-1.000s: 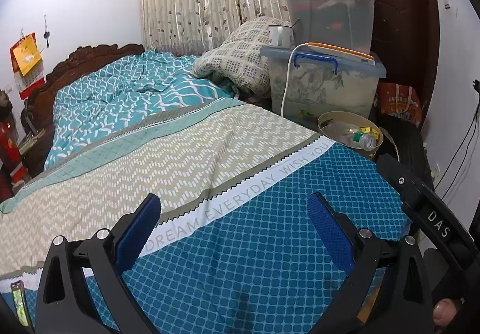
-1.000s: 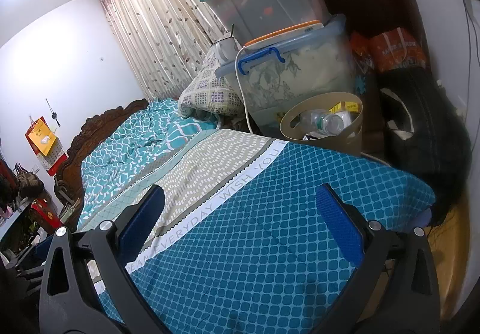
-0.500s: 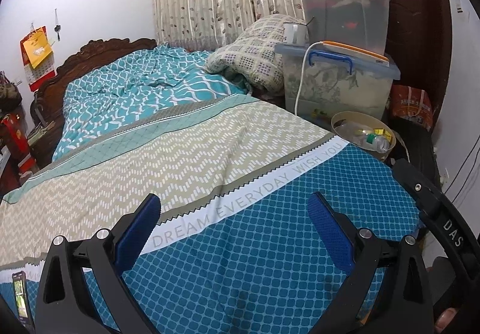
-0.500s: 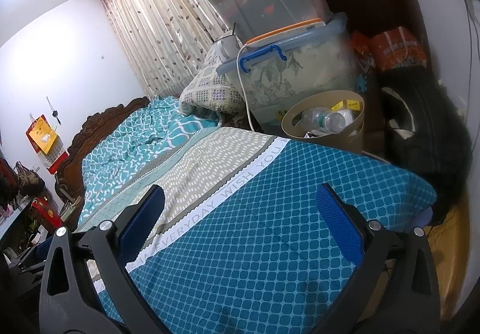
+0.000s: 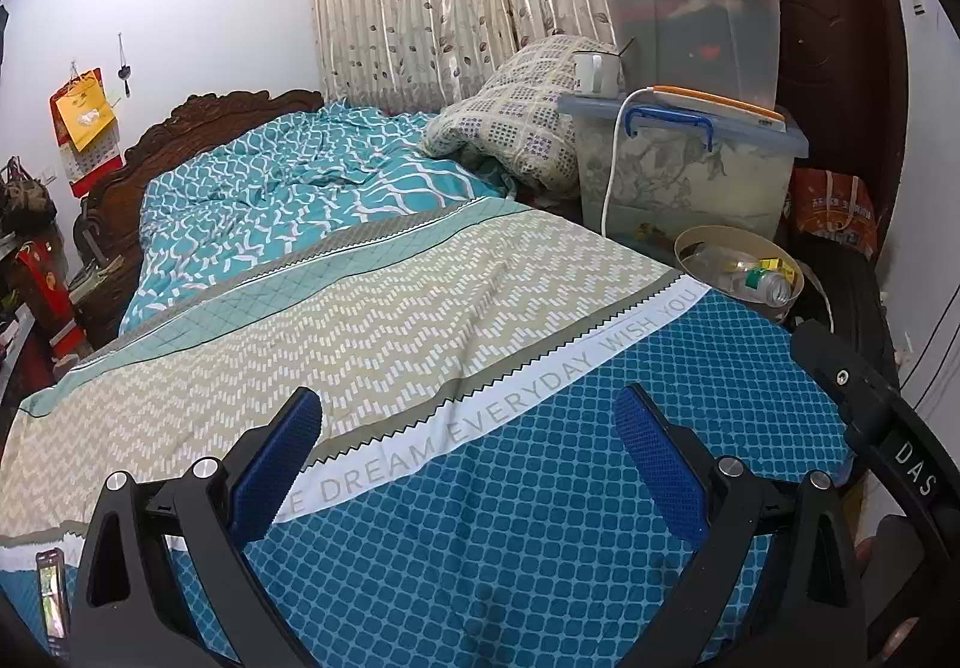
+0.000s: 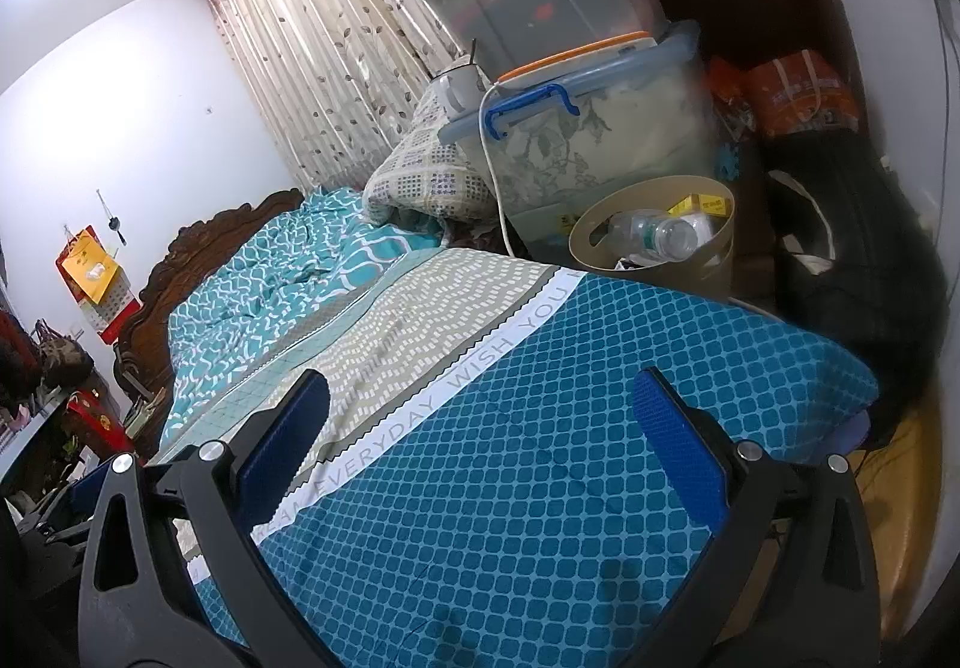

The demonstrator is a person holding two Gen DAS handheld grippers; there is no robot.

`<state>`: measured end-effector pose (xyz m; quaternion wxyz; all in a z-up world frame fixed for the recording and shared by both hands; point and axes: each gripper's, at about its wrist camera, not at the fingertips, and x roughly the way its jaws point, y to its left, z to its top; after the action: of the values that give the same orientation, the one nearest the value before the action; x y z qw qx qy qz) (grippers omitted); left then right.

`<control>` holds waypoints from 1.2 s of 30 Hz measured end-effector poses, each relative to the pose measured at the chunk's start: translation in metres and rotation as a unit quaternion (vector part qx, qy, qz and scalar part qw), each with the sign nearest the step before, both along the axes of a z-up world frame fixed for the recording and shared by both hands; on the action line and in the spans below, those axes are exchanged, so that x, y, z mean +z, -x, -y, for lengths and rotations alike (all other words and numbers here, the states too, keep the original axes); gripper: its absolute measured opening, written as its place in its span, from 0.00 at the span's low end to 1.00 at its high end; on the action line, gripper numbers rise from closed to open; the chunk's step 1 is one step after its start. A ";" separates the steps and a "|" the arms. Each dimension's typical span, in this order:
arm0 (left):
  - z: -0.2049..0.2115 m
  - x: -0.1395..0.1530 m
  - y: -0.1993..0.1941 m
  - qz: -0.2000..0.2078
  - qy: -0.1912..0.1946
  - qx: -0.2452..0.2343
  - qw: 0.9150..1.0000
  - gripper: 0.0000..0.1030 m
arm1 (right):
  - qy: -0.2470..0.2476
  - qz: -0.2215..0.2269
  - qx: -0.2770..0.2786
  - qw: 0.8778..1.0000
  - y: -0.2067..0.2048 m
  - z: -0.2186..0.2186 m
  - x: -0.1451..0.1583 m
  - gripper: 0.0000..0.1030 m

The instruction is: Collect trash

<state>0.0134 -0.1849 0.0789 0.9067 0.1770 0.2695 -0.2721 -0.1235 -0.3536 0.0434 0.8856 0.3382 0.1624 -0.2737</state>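
Observation:
A tan round trash bin (image 5: pixel 690 254) stands on the floor beside the bed's far right edge; it also shows in the right wrist view (image 6: pixel 678 272). Inside it lie a clear plastic bottle (image 6: pixel 654 236) and a yellow box (image 6: pixel 699 204); the bottle also shows in the left wrist view (image 5: pixel 759 281). My left gripper (image 5: pixel 468 422) is open and empty above the blue patterned bedcover (image 5: pixel 540 518). My right gripper (image 6: pixel 480 404) is open and empty above the same cover (image 6: pixel 540 458). No loose trash shows on the bed.
Stacked clear storage boxes (image 5: pixel 684 146) stand behind the bin, with a white mug (image 5: pixel 594 74) and a white cable (image 5: pixel 612 158). A folded quilt (image 5: pixel 510 122) lies at the bed's far right. A black bag (image 6: pixel 852 248) sits right of the bin. A phone (image 5: pixel 51 596) lies at lower left.
The left wrist view has swung, so more of the headboard side shows and the bin sits further right. The right gripper has barely moved. Both stay open.

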 end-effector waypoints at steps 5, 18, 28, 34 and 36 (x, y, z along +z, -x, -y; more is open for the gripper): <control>0.001 0.000 0.000 0.006 -0.003 -0.001 1.000 0.92 | -0.001 0.000 0.001 1.000 0.000 0.000 0.000 0.97; -0.001 0.000 -0.002 0.007 0.002 -0.003 1.000 0.92 | 0.002 -0.002 0.011 1.000 -0.005 -0.004 0.001 0.97; -0.002 -0.002 -0.005 -0.002 -0.004 -0.005 1.000 0.92 | 0.002 -0.006 0.016 1.000 -0.008 -0.006 0.001 0.97; -0.003 -0.003 -0.007 -0.006 -0.005 -0.006 1.000 0.92 | 0.002 -0.005 0.017 1.000 -0.009 -0.007 0.001 0.97; -0.004 -0.003 -0.007 -0.006 -0.003 -0.007 1.000 0.92 | 0.002 -0.005 0.018 1.000 -0.009 -0.007 0.000 0.97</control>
<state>0.0203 -0.1813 0.0764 0.9026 0.1802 0.2747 -0.2781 -0.1149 -0.3467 0.0434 0.8903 0.3318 0.1726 -0.2600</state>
